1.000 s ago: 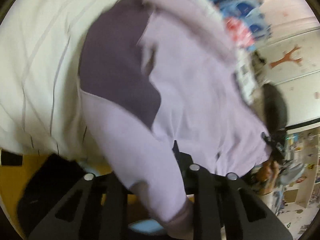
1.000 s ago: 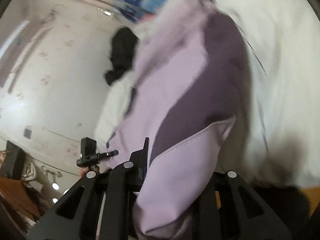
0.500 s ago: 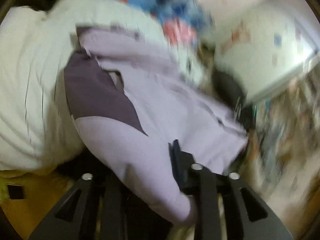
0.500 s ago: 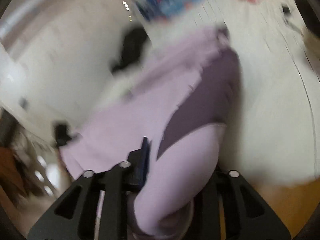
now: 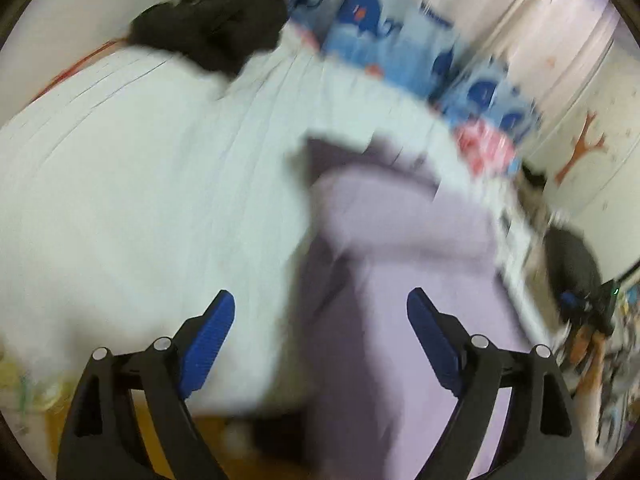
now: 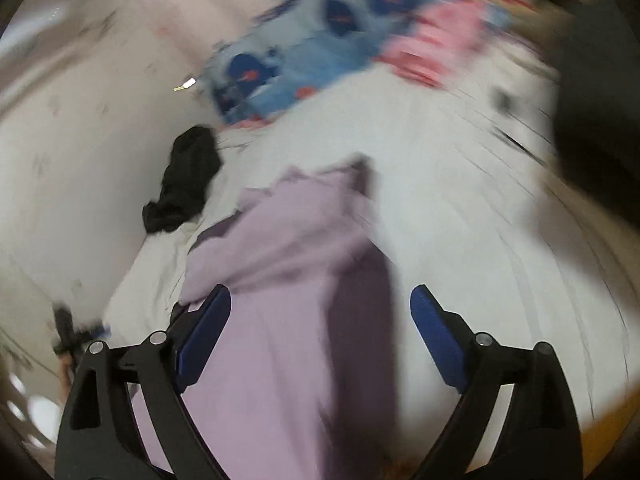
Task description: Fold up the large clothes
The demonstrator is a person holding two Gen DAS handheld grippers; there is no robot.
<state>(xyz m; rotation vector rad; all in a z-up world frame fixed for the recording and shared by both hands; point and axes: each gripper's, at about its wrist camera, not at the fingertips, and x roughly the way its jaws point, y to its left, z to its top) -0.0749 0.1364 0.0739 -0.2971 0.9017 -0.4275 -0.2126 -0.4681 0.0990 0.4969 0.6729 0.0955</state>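
Lilac garment [image 5: 404, 240] lies on the white bed [image 5: 140, 184], running lengthwise away from me toward the patterned blue bedding [image 5: 384, 40] at the far end. My left hand-held gripper [image 5: 320, 312] hangs above its near end with jaws opening wide, nothing pinched; the cloth sits ahead and to the right of its centre line. My right hand-held gripper [image 6: 320, 306] is likewise opening, pads clear of the fabric, with the garment [image 6: 288, 264] ahead and to its left. So the piece lies between my two hands, long axis pointing forward, about equally near to both. I judge the next fold wants both hands reaching down along the near edge. Motion blur hides the hem detail.
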